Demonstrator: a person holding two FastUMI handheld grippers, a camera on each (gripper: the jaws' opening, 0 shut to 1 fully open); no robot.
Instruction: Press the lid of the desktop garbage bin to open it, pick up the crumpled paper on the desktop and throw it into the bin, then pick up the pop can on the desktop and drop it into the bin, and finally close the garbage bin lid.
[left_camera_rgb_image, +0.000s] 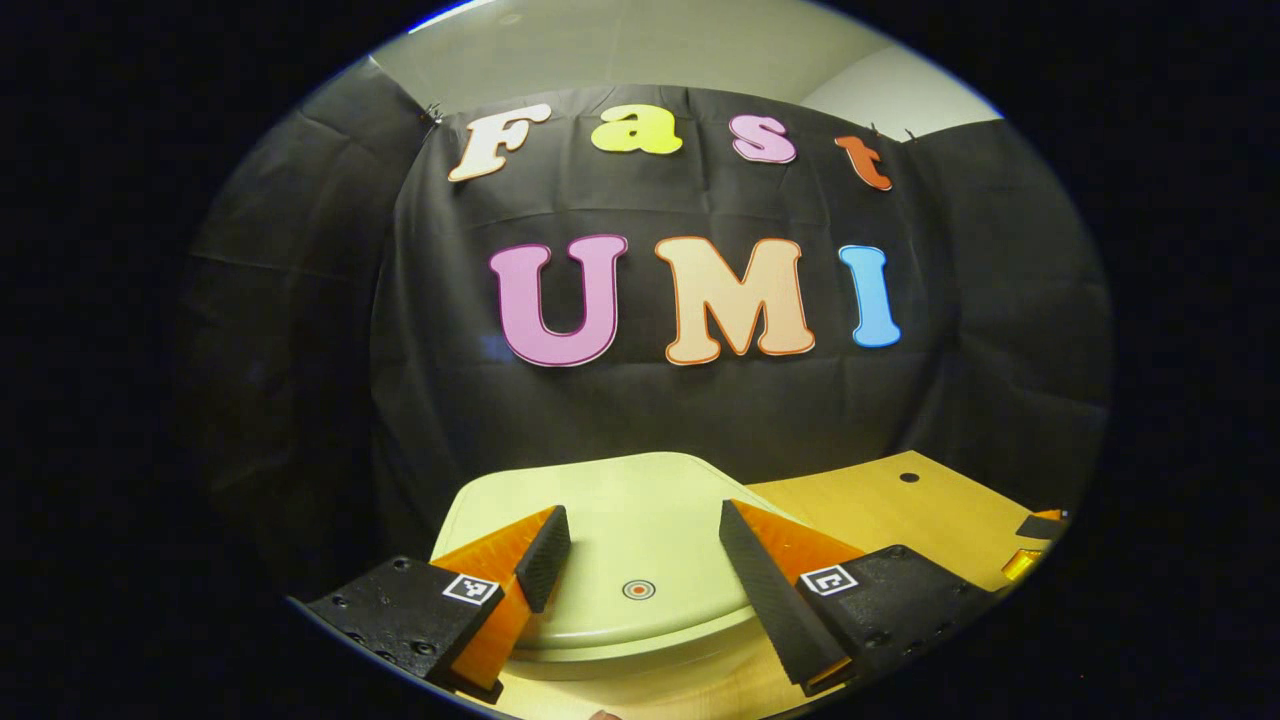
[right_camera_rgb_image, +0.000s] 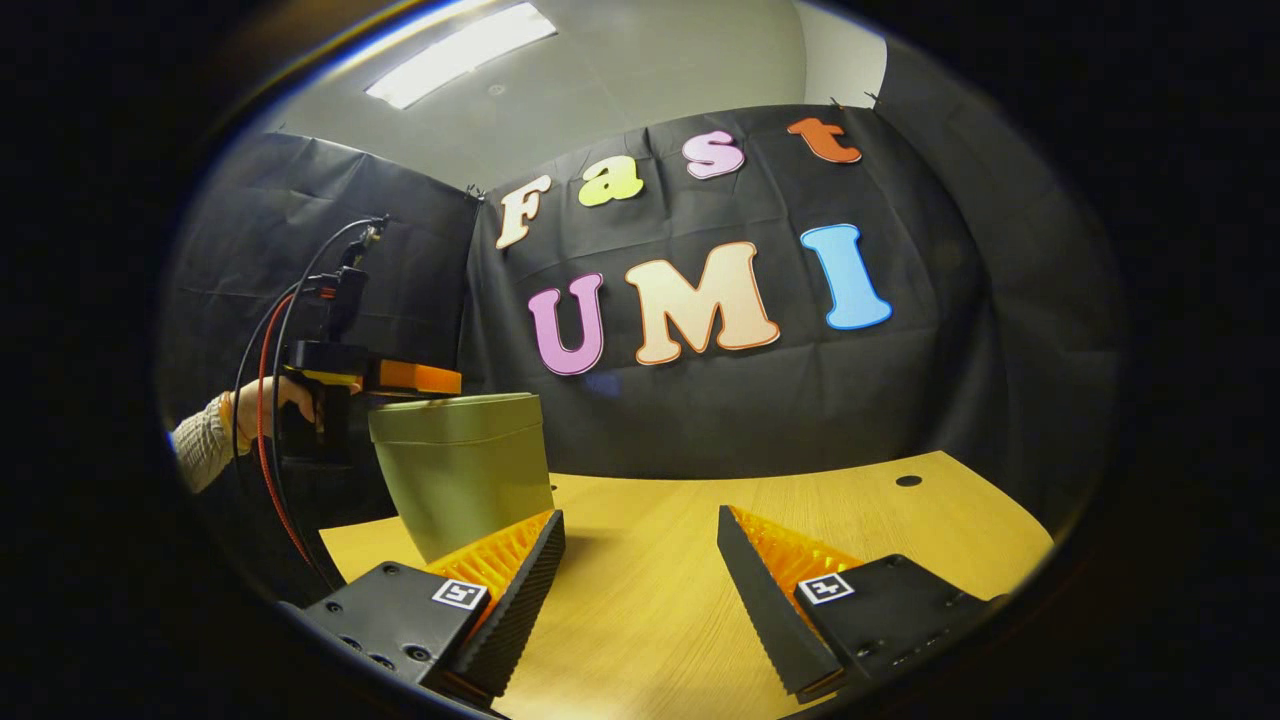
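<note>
booth wall: black cloth behind the desk, seen in both views.

desk: light wood top, a small dark hole near its far right edge.

garbage bin: pale green, tapered, upright near the desk's left end in the right gripper view. lid is down, closed; in the left gripper view its flat top sits directly under the camera, with a small round ring mark near the front edge.

left gripper: fingers spread wide, nothing between them. it hangs just above the lid with the ring mark showing in the gap; cannot tell whether the tips touch the lid. in the right gripper view its body sits level with the bin's top rim, on the bin's far-left side, black and red cables looping off it.

hand: grips that body from the left, a light ribbed sleeve behind it.

right gripper: fingers spread, empty, held over bare desk just right of the bin, apart from it.

small items at the desk's right edge in the left gripper view: a shiny gold-coloured object and a dark flat piece beside it, both too cut off by the rim to name. could be the pop can, cannot tell.
</note>
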